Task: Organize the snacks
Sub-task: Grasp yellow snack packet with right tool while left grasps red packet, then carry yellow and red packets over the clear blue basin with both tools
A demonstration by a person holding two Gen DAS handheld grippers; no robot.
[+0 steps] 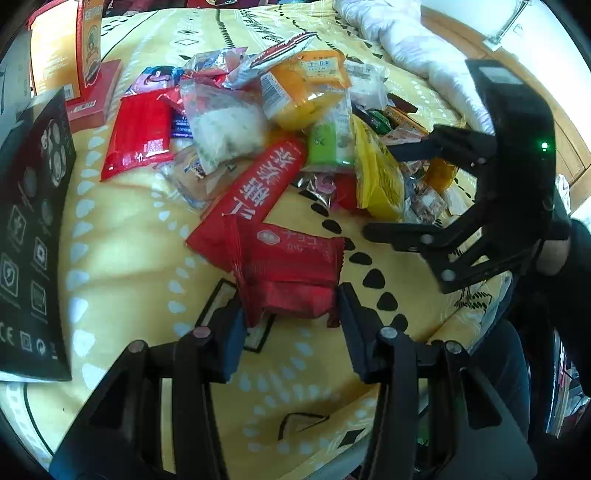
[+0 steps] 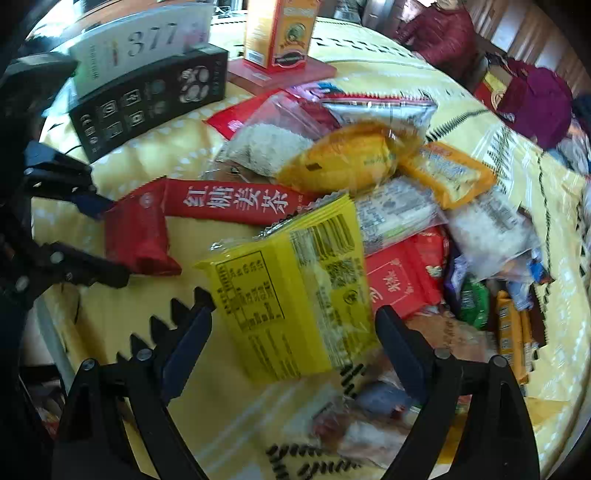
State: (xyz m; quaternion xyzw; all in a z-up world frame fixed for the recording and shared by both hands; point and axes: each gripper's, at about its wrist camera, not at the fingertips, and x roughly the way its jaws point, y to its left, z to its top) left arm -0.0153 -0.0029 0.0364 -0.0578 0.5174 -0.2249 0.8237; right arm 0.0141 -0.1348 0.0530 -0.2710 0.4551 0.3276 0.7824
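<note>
**Snacks: loose heap on yellow patterned bedspread, sorting under way**

Left gripper [image 1: 291,317]: clenched on a small red chocolate snack packet [image 1: 295,266], pads pressed to its two sides at the near end. The packet lies at the near edge of the heap, partly over a long red tea sachet [image 1: 255,192] printed with white characters.

Right gripper [image 2: 295,314]: released, jaws spread wide on either side of a yellow packet [image 2: 291,295] bearing a barcode and nutrition table; pads clear of it. In the left wrist view this gripper [image 1: 380,192] hangs over the right side of the heap.

Heap, outward from the grippers: green packet [image 1: 328,144], orange-yellow cake packet [image 1: 306,92], clear bag of white puffed rice [image 1: 225,125], flat red foil pack [image 1: 138,136], further small wrappers crowded at the far right, too jumbled to tell apart.

Surround: yellow bedspread [image 1: 122,229] beneath everything; black box [image 1: 33,236] with white icons at the left edge; orange carton [image 2: 280,33] standing upright on a red box beyond the heap; white quilt [image 1: 410,44] bunched at the far right.
</note>
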